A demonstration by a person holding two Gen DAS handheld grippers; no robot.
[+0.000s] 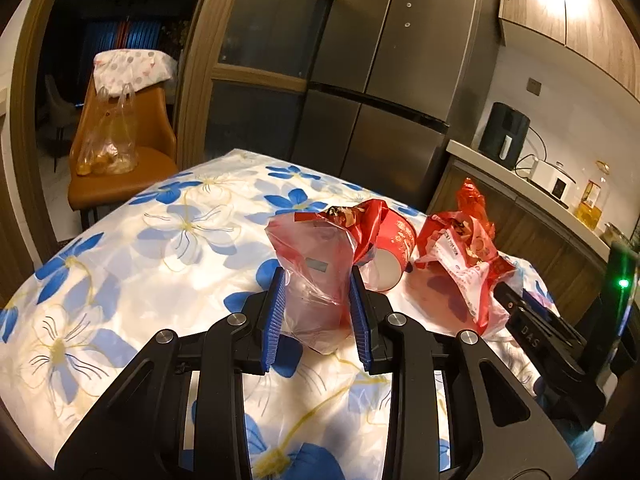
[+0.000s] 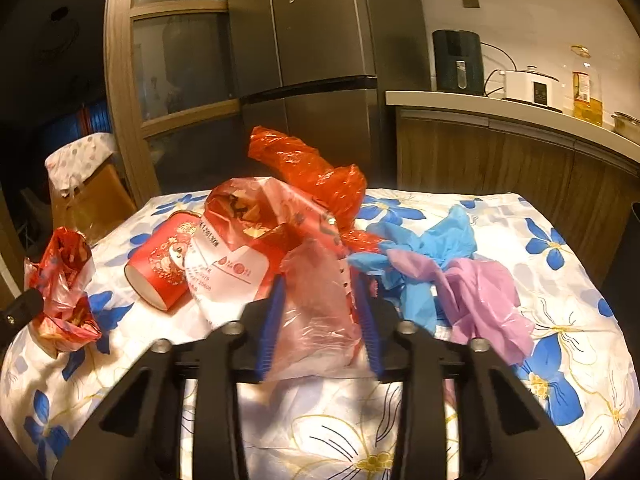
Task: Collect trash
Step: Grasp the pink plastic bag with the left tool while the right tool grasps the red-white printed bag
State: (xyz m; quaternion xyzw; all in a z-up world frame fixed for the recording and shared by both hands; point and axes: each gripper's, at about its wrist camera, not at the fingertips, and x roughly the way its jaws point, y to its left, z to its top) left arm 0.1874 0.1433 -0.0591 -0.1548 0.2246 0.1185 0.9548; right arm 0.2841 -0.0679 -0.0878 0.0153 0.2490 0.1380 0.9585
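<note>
My left gripper (image 1: pixel 318 280) has its blue pads on both sides of a crumpled pink-red plastic bag (image 1: pixel 316 264) on the flowered tablecloth (image 1: pixel 160 248); the jaws stand fairly wide. A red paper cup (image 1: pixel 394 252) lies on its side just behind. My right gripper (image 2: pixel 320 288) likewise straddles a second red-and-white printed bag (image 2: pixel 260 248), its clear end between the pads. The cup (image 2: pixel 164 264) lies left of it. The first bag (image 2: pixel 64 292) shows at the far left with the left gripper's tip. The right gripper also shows in the left wrist view (image 1: pixel 516 304).
Blue and purple plastic gloves (image 2: pixel 448 276) lie crumpled right of my right gripper. An orange chair (image 1: pixel 120 160) with a bag stands beyond the table's far left. A fridge (image 1: pixel 400 80) and a counter (image 2: pixel 500 108) with appliances and an oil bottle stand behind.
</note>
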